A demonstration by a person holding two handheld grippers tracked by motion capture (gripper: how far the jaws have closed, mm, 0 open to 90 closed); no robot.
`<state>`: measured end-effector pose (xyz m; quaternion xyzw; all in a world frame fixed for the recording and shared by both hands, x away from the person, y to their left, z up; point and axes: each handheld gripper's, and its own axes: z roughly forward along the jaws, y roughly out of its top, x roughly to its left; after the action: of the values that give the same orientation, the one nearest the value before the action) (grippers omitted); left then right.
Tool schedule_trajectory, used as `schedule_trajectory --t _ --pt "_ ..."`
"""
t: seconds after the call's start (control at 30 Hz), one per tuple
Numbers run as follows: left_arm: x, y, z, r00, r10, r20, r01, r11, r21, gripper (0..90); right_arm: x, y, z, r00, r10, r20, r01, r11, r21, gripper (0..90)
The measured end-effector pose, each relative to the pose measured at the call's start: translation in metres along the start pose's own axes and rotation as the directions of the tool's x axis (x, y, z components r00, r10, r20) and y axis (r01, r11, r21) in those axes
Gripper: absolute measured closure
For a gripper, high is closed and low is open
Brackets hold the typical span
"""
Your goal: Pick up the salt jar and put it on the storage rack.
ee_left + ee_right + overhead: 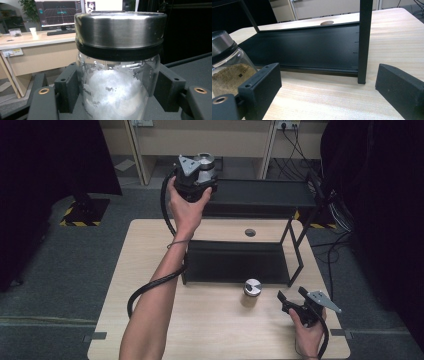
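Note:
My left gripper [200, 170] is raised at the left end of the black rack's top shelf [260, 195]. It is shut on a glass jar of white powder [112, 95] with a steel lid [120, 30], and the jaws press on both sides of the glass. The jar's base is hidden, so I cannot tell whether it rests on the shelf. A second jar [252, 290], holding brown powder [229, 72], stands on the table in front of the rack. My right gripper [295, 301] stays low to that jar's right, open with nothing between its jaws [329, 85].
The rack's lower shelf [235, 262] lies on the wooden table [210, 325], and its front right post [364, 37] stands just ahead of my right gripper. A cable hole [250, 232] sits behind the rack. Desks and cables lie beyond the table.

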<state>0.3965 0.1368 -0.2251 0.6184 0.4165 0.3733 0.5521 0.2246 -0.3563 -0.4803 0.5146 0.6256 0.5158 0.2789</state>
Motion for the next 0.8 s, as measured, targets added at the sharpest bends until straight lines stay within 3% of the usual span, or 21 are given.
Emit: schedule_trajectory --t 0.33,0.43,0.5,0.67,0.8 --pt "-0.001 0.001 -0.001 0.9998 0.018 -0.003 -0.018 0.9998 0.002 29.5 -0.001 0.0 0.0 1.0 0.004 -0.002 -0.004 1.0 0.001 6.7" --pt "-0.001 0.002 -0.002 0.9999 0.015 0.004 -0.015 0.9999 -0.004 19.6 -0.001 0.0 0.0 1.0 0.006 -0.003 -0.006 1.0 0.0 6.7" --pt "-0.001 0.001 -0.006 0.9998 0.017 0.012 -0.017 0.9995 -0.027 17.9 -0.001 0.0 0.0 1.0 0.006 -0.003 -0.006 1.0 0.0 6.7" --pt "-0.009 0.002 -0.017 0.9996 0.009 -0.026 -0.011 0.9961 -0.087 2.3 -0.001 0.0 0.0 1.0 0.002 -0.003 -0.002 1.0 0.002 6.7" --pt "-0.01 0.004 -0.022 0.9994 0.014 -0.032 -0.017 0.9952 -0.096 1.5 0.0 0.0 0.0 1.0 0.0 0.0 0.0 1.0 0.001 6.7"
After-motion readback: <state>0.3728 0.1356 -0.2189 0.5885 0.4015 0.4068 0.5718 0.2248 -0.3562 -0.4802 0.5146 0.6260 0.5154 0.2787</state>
